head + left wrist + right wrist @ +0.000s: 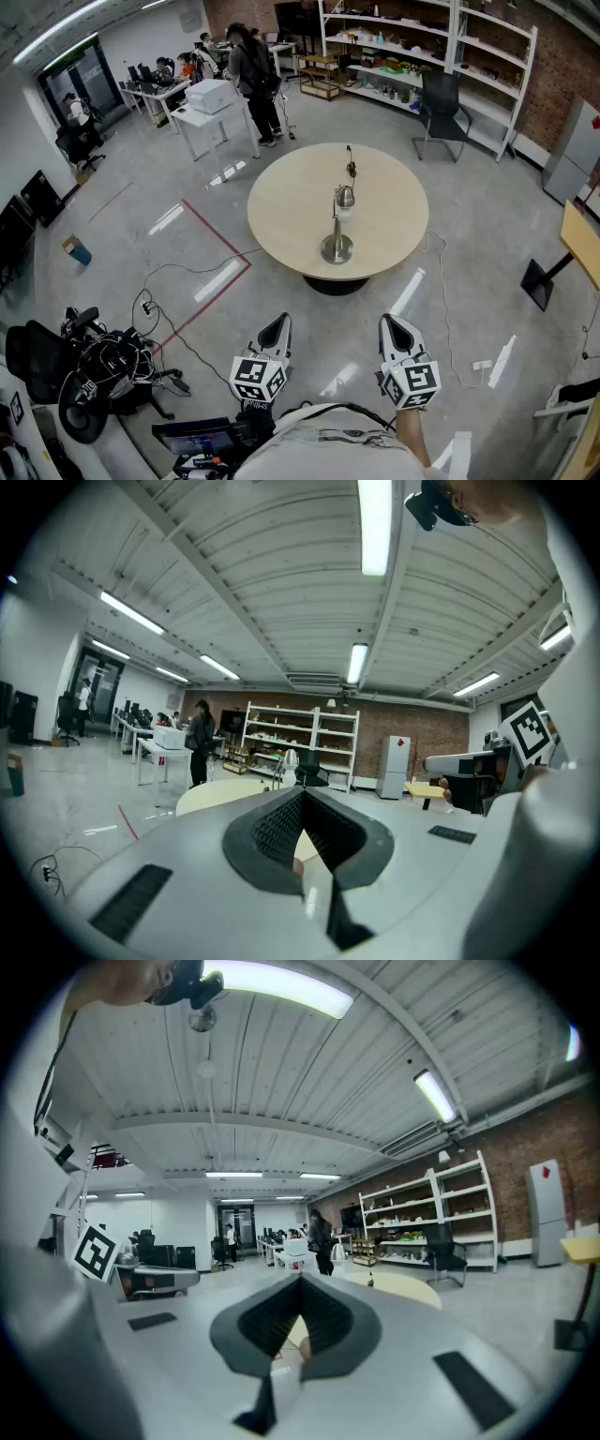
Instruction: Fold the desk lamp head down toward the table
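Observation:
A silver desk lamp (337, 225) stands upright near the middle of the round beige table (291, 206), its round base toward me and its small head (345, 196) raised on the stem. Both grippers hover over the floor well short of the table, pointing at it. My left gripper (278, 324) is shut and holds nothing. So is my right gripper (392, 324). In the left gripper view the closed jaw tips (302, 794) sit below the distant lamp head (289, 758). In the right gripper view the jaws (300, 1283) meet, with the table (405, 1287) beyond.
A thin dark item (350, 167) stands at the table's far side. A cable (441, 281) trails from the table to a floor socket at the right. Red tape (216, 234) and loose wires mark the floor at the left. A black chair (439, 105) and shelves (422, 47) stand behind.

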{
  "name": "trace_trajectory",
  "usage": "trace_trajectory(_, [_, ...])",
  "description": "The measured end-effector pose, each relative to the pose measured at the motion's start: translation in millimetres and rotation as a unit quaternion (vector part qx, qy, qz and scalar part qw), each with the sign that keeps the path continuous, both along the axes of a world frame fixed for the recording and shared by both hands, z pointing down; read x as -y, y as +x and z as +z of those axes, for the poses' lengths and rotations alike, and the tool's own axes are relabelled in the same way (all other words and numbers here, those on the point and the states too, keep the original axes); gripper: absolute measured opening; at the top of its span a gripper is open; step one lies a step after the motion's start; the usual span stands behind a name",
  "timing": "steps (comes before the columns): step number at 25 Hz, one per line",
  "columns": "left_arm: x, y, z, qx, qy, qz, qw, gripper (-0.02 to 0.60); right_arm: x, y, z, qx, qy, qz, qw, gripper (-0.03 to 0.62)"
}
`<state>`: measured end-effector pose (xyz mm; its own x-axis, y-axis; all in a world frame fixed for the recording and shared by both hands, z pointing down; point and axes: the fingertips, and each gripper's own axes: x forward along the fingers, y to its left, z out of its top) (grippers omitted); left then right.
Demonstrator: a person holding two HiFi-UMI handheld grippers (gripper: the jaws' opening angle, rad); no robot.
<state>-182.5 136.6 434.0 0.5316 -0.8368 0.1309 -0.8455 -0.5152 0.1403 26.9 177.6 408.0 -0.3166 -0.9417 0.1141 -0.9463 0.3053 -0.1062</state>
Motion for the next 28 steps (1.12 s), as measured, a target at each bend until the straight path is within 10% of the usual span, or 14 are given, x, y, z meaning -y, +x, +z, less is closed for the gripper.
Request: trace_trajectory(28, [-16.7,67.6,24.9,0.025,-0.024,0.006,0.9994,0.002,-15.4,57.4,46.1,0.025,-0.061,-0.028,0.997,0.003])
